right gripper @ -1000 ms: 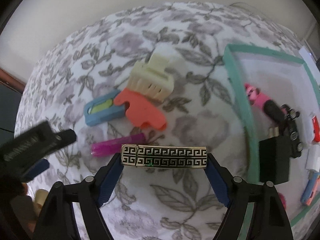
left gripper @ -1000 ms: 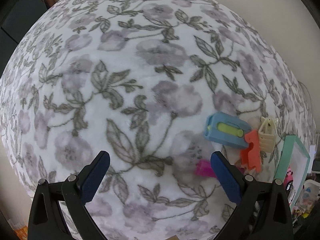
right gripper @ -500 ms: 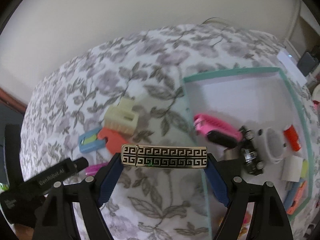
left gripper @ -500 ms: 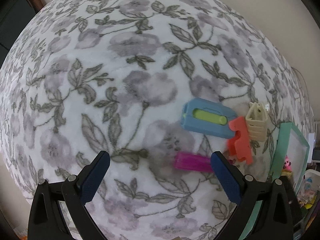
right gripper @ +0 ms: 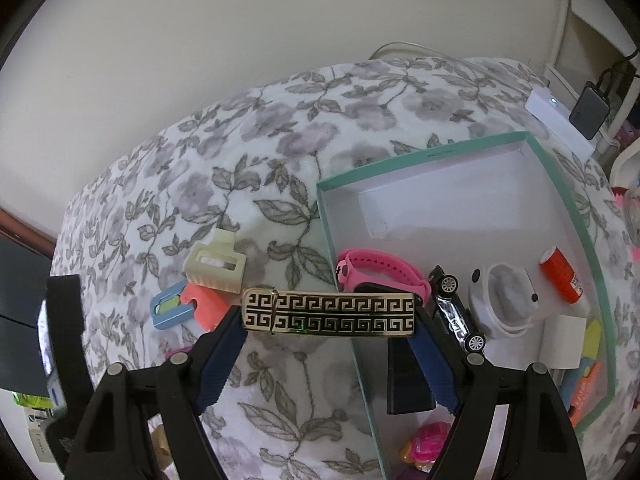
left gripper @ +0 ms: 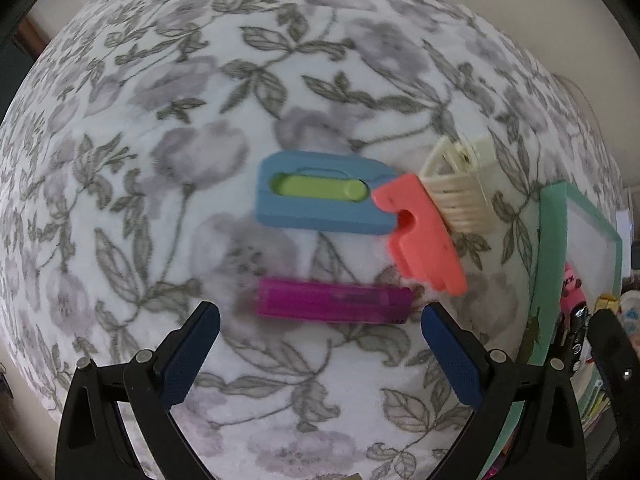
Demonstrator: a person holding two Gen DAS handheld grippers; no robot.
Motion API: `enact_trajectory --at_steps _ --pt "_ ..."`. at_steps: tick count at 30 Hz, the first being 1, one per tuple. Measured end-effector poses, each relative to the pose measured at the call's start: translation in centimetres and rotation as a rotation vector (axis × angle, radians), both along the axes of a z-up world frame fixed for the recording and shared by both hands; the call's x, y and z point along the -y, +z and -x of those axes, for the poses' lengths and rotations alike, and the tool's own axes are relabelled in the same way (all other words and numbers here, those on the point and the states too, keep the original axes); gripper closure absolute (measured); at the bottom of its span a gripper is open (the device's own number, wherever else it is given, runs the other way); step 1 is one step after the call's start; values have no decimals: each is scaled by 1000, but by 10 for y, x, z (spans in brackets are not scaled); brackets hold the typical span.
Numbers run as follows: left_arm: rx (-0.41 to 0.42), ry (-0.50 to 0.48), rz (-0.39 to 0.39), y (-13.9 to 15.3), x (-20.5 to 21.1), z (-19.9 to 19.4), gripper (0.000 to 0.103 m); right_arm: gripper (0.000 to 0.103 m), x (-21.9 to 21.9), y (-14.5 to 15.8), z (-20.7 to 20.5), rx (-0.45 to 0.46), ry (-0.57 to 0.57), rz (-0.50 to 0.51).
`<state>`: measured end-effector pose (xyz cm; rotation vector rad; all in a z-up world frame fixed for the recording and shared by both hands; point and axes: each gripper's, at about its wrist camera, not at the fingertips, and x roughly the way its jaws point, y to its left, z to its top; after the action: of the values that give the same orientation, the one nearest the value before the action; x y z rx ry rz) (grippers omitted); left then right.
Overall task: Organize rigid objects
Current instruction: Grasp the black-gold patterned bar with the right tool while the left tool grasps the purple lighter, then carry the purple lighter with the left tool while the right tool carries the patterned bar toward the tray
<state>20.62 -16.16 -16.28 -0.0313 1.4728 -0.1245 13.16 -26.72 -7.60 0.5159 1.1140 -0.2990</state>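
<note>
My right gripper (right gripper: 328, 316) is shut on a gold and black patterned hair barrette (right gripper: 328, 312), held above the left wall of a teal-rimmed box (right gripper: 424, 156). My left gripper (left gripper: 320, 328) is open just in front of a magenta lighter (left gripper: 332, 300) lying on the floral blanket (left gripper: 160, 160). Beyond the lighter lie a blue cutter with a green slider (left gripper: 320, 192), a coral plastic piece (left gripper: 420, 236) and a cream claw clip (left gripper: 456, 184). The cutter (right gripper: 170, 310), the coral piece (right gripper: 204, 306) and the clip (right gripper: 214, 266) also show in the right wrist view.
The box holds a pink watch band (right gripper: 380, 270), a toy car (right gripper: 456, 312), a white round thing (right gripper: 504, 296), an orange tube (right gripper: 560, 274) and a black block (right gripper: 408, 384). The box edge (left gripper: 552, 264) stands right of my left gripper. A white device (right gripper: 556, 116) lies behind.
My left gripper moved forward and right toward the magenta lighter, which now sits between its open fingers' line. My right gripper carried the barrette to the right, over the box edge.
</note>
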Motion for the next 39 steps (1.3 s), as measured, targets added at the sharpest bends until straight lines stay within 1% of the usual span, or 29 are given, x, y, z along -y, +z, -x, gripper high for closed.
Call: enact_trajectory --at_steps 6,10,13,16,18,19,21,27,29,32,36,39 --pt "13 -21 -22 -15 25 8 2 20 1 -2 0 -4 -1 -6" --pt "35 -35 -65 -23 42 11 3 20 2 -3 1 -9 -1 -8" --pt "49 -38 -73 -26 48 10 3 20 2 -4 0 -10 1 -10" --pt "61 -40 -69 -26 50 10 10 20 1 -4 0 -11 3 -12" --pt "69 -36 -65 -24 54 9 17 20 2 -4 0 -12 2 -13" --pt "74 -38 -63 -22 57 9 20 20 2 -4 0 -12 1 -14" --pt "79 -45 -67 -20 64 12 21 20 3 -5 1 -13 0 -16" --pt "78 -44 -61 -23 67 14 21 20 5 -6 1 -16 -6 -21" --pt "77 -44 -61 -22 58 12 21 20 4 -7 0 -17 -5 -21" --pt "75 -43 -60 -22 59 13 21 20 4 -9 0 -23 -3 -22" --pt "95 -35 -51 -11 53 8 21 20 3 -11 0 -28 3 -23" --pt "115 -21 -25 0 44 5 21 20 3 -8 0 -22 5 -24"
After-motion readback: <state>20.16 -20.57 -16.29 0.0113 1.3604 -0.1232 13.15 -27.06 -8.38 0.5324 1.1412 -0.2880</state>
